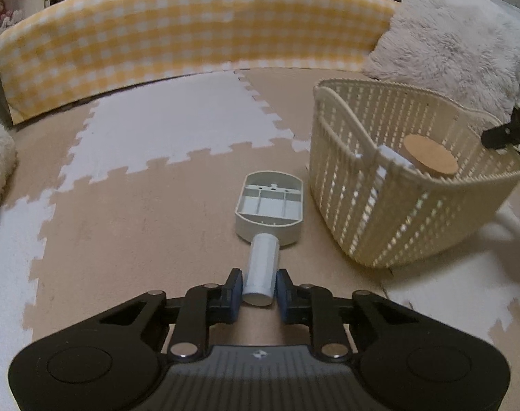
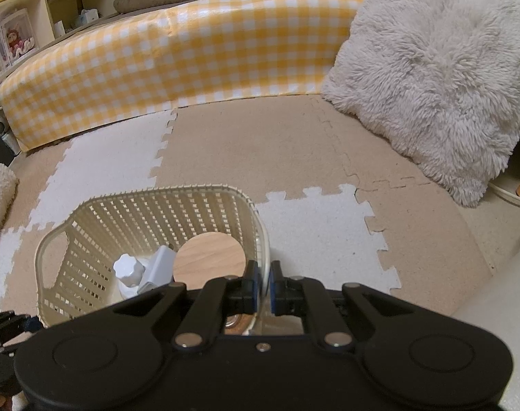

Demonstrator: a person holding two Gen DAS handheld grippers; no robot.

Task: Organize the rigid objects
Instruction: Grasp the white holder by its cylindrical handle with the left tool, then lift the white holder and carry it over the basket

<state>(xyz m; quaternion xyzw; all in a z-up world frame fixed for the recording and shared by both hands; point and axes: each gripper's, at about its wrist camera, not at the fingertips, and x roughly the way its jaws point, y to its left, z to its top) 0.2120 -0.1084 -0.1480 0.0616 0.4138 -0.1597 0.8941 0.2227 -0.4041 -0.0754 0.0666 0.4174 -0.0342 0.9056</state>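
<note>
The grey scoop-like plastic piece (image 1: 269, 205) lies on the foam floor mat (image 1: 140, 212) straight ahead of the left gripper (image 1: 259, 282), whose blue pads are closed on its round white handle (image 1: 262, 267). Just to the right of that gripper stands the cream slatted basket (image 1: 390, 212), holding a round wooden disc (image 2: 208, 255) and a white knobbed part (image 2: 130, 269), and the right gripper (image 2: 264, 286) pinches the basket's near rim, jaws narrow. Beyond are a yellow checked panel (image 1: 177, 30) and a fluffy cushion (image 2: 431, 78); no writing can be read.
</note>
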